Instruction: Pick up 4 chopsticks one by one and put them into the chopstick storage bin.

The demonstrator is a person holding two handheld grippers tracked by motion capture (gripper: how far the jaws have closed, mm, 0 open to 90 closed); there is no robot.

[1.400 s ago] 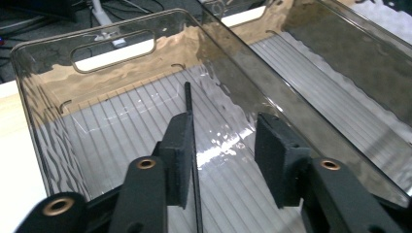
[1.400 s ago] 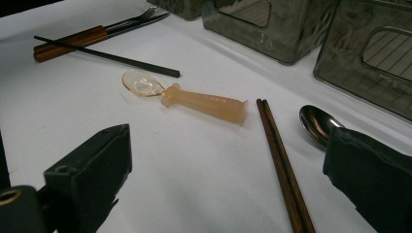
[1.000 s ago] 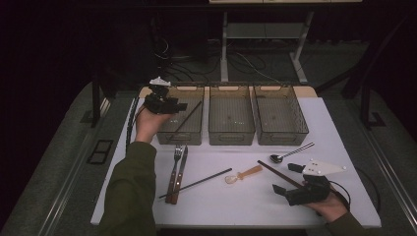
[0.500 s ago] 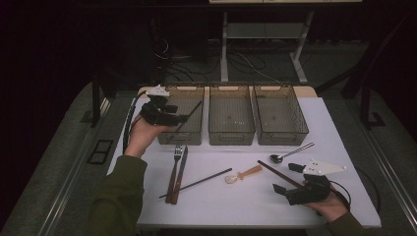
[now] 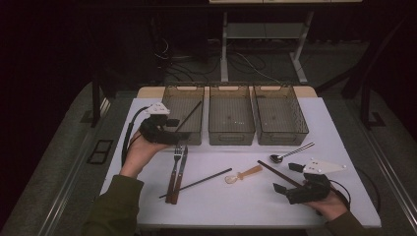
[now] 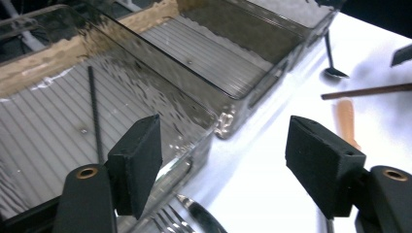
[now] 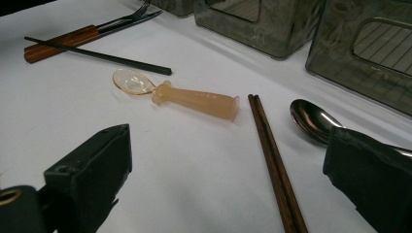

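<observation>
L gripper (image 5: 169, 133), fingers just opening wide and empty, is hovering by the wood-handled steel fork (image 5: 173, 173): stiff, slick; grip mid-handle. R gripper (image 5: 291, 178) is resting w/ fingers wide, empty.

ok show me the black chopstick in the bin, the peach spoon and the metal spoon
black chopstick (image 6: 95, 114), left gripper view, mid shaft.
peach spoon (image 7: 197, 99), right gripper view, handle.
metal spoon (image 7: 309, 120), right gripper view, bowl.

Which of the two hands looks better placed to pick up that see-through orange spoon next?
Probably the right. The right gripper rests on the table with open jaws facing the orange spoon just ahead. The left gripper, open and empty, is up by the left bin, beyond the fork.
</observation>
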